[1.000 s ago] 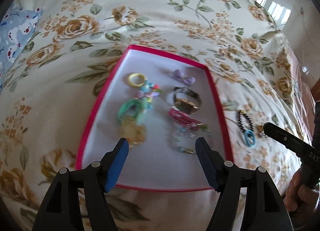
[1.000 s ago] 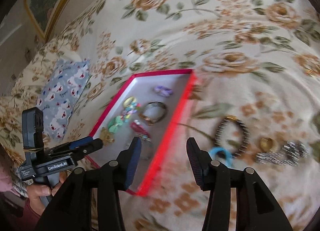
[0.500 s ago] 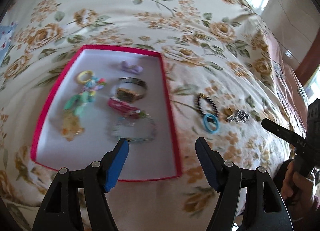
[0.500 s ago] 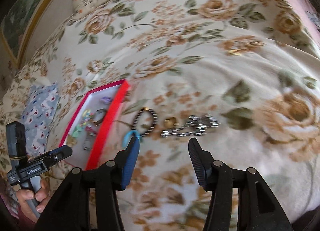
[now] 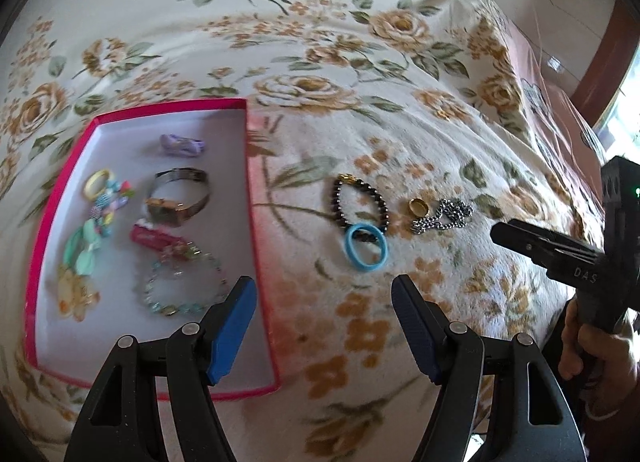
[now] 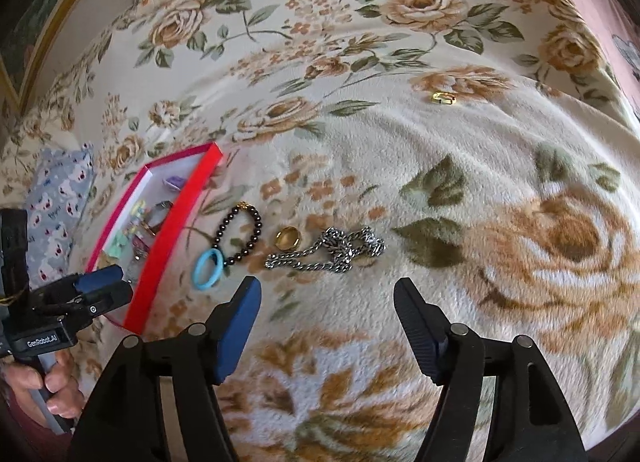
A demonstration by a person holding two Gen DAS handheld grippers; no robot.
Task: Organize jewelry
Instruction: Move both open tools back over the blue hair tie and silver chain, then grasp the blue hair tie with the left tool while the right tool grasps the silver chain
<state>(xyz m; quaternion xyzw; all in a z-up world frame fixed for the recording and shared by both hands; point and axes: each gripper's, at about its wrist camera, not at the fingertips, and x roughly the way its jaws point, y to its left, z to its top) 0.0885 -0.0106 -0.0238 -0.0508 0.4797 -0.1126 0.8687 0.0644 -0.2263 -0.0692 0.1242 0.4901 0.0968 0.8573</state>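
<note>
A red-rimmed box [image 5: 253,198] with a white floor lies on the floral blanket and holds a watch [image 5: 178,198], a purple bow [image 5: 182,145], a bead bracelet [image 5: 182,288] and several hair ties. Right of it on the blanket lie a black bead bracelet [image 5: 360,204], a blue ring band [image 5: 366,248], a gold ring [image 5: 418,206] and a silver chain [image 5: 442,216]. My left gripper [image 5: 324,326] is open and empty, just before the box's right edge. My right gripper [image 6: 328,326] is open and empty, just short of the silver chain [image 6: 328,252].
A second gold ring [image 6: 444,98] lies far off on the blanket. A blue patterned pillow [image 6: 56,206] sits left of the box [image 6: 176,214]. The bed edge drops away at the right in the left wrist view.
Both grippers have swung right: the box has slid left in both views, and the loose jewelry on the blanket now sits ahead of the fingers. Both stay open.
</note>
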